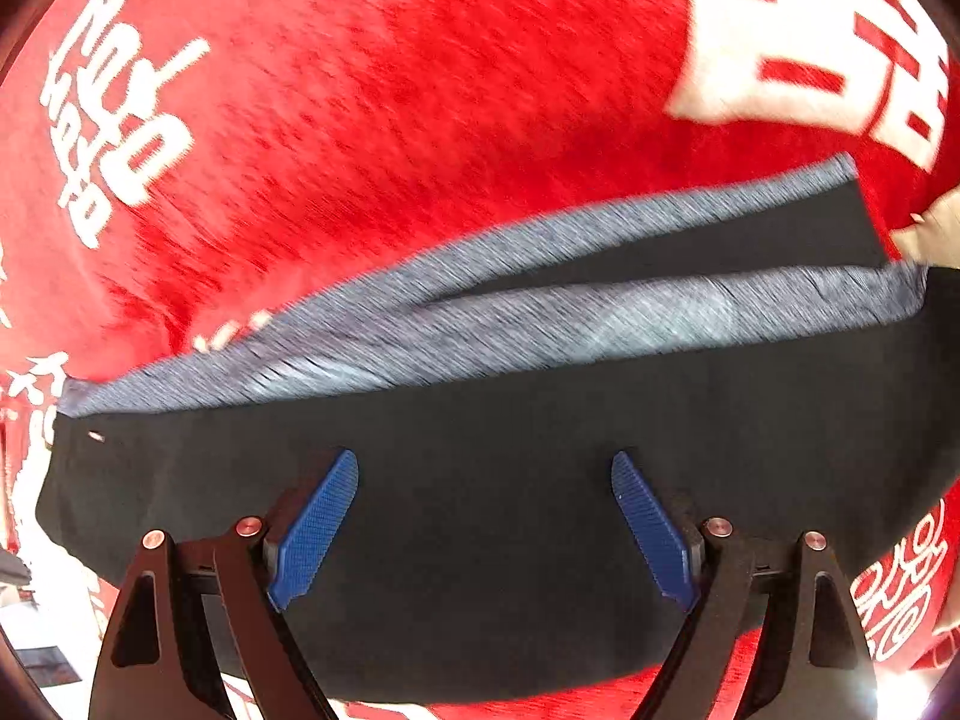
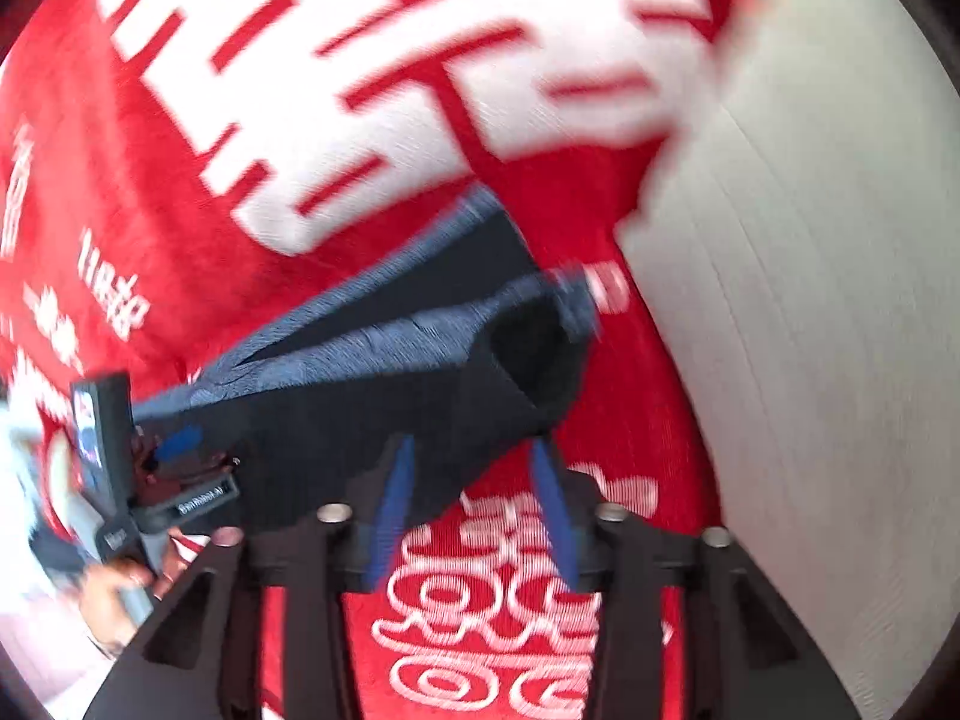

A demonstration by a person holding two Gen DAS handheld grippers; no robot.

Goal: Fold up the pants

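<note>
Dark navy pants (image 1: 492, 516) with heathered blue-grey side stripes (image 1: 540, 324) lie folded lengthwise on a red cloth (image 1: 360, 120) printed with white characters. My left gripper (image 1: 485, 468) is open just above the dark fabric, its blue pads (image 1: 312, 534) wide apart and empty. In the right wrist view the pants (image 2: 384, 396) run from the left toward a leg opening (image 2: 534, 348). My right gripper (image 2: 474, 450) is open at the pants' near edge, with nothing between its blue fingers (image 2: 393, 510). The left gripper (image 2: 174, 450) shows at the pants' left end.
The red cloth (image 2: 540, 600) covers the work surface. A pale grey-white surface (image 2: 810, 300) lies beyond the cloth's right edge. A hand (image 2: 114, 588) holds the left gripper's handle at the left edge of the right wrist view.
</note>
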